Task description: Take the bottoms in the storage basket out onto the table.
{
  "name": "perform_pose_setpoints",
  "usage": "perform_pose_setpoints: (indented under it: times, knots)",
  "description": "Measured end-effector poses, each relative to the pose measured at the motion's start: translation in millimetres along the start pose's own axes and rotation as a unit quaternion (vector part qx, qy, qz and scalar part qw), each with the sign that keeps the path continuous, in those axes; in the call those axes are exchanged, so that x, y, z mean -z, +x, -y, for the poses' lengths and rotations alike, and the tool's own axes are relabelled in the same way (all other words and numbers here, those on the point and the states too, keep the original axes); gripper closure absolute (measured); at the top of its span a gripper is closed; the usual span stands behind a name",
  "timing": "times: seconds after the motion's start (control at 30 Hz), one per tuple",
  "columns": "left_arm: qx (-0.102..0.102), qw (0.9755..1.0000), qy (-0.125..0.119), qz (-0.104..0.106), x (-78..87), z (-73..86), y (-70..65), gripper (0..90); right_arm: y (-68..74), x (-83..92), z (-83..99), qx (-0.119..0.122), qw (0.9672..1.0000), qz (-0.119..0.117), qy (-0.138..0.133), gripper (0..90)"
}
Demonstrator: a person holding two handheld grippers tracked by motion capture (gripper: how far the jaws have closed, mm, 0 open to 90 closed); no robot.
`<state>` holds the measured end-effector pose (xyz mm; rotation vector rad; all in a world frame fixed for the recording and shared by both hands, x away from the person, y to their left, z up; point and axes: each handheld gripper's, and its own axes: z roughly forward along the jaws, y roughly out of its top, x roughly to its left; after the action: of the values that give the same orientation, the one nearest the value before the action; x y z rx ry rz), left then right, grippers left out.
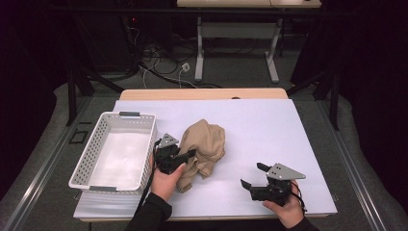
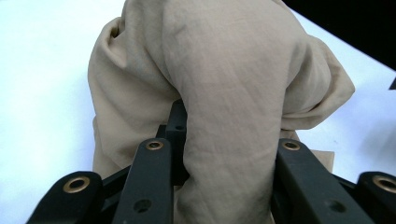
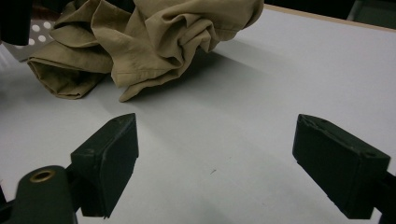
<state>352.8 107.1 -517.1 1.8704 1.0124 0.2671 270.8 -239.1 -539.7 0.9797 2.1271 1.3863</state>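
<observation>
Your worktop is a wide white board [image 1: 269,130] on a wooden table, and it carries everything here. Along its left edge, reaching almost to the near left corner, stands the white perforated plastic basket [image 1: 91,151], rectangular, with grey handle grips on its short ends. Just right of the basket, about midway between the left and right edges and a little toward the near edge, lies the crumpled beige cloth garment [image 1: 204,147], bunched into a loose heap. Your left gripper [image 1: 185,156], black with a grey three-cornered plate on top, sits between basket and garment; in the left gripper view a thick fold of the beige cloth [image 2: 224,140] fills the space between its jaws, so it is clamped on the garment. Your right gripper [image 1: 252,175] rests near the near right corner, well apart from the garment; in the right gripper view its jaws stand wide apart over bare board with nothing between them.
</observation>
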Motion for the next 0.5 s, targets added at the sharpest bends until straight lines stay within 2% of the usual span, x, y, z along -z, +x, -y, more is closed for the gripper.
perform_pose_setpoints:
  times: [0.5]
  knots:
    - [-0.003, 0.9996, 0.021, -0.017, -3.5, 4.9, 5.2, 67.4, 0.2, -0.4, 0.2, 0.0, 1.0, -0.001, 0.002, 14.1]
